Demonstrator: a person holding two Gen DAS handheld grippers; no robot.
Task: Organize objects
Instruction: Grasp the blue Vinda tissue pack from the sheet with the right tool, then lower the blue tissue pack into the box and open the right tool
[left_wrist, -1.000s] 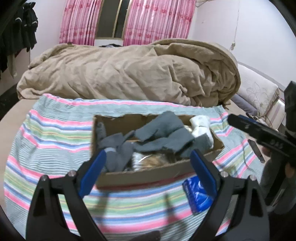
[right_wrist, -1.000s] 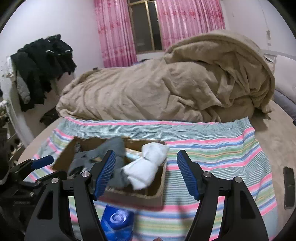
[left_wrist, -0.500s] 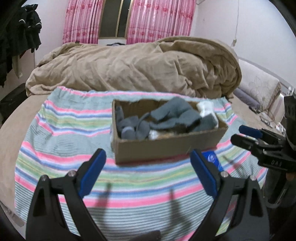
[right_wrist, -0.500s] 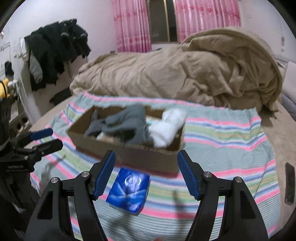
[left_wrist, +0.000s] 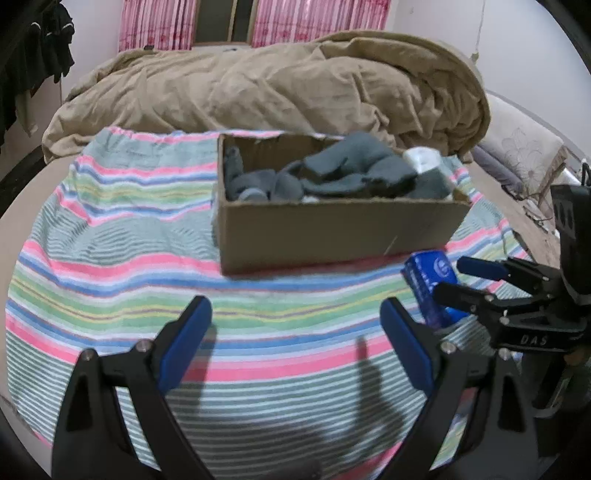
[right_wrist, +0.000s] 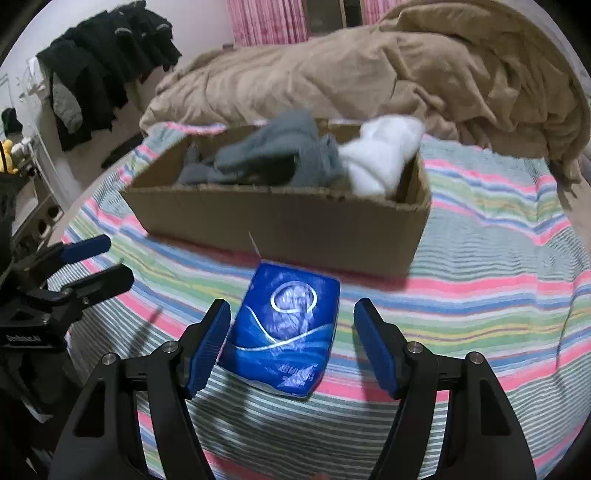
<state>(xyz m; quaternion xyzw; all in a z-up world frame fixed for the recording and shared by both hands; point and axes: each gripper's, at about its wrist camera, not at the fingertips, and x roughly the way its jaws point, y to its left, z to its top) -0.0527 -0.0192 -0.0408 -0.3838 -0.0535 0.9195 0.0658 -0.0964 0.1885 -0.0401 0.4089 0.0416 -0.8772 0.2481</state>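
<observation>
A cardboard box (left_wrist: 332, 236) (right_wrist: 280, 221) sits on the striped cloth, filled with grey socks (left_wrist: 351, 173) (right_wrist: 273, 155) and a white sock roll (right_wrist: 384, 155) (left_wrist: 423, 158). A blue tissue pack (right_wrist: 284, 332) (left_wrist: 430, 280) lies flat on the cloth in front of the box. My right gripper (right_wrist: 291, 343) is open, its fingers on either side of the pack and apart from it; it also shows in the left wrist view (left_wrist: 469, 277). My left gripper (left_wrist: 295, 339) is open and empty over bare cloth, and shows at the left of the right wrist view (right_wrist: 99, 262).
The striped cloth (left_wrist: 110, 240) covers a bed. A bunched tan duvet (left_wrist: 277, 81) lies behind the box. Dark clothes (right_wrist: 103, 62) hang at the left wall. A pillow (left_wrist: 517, 147) is at the far right.
Both grippers have pulled back from the box and dropped lower. The right gripper now straddles the blue pack. The box contents have not changed.
</observation>
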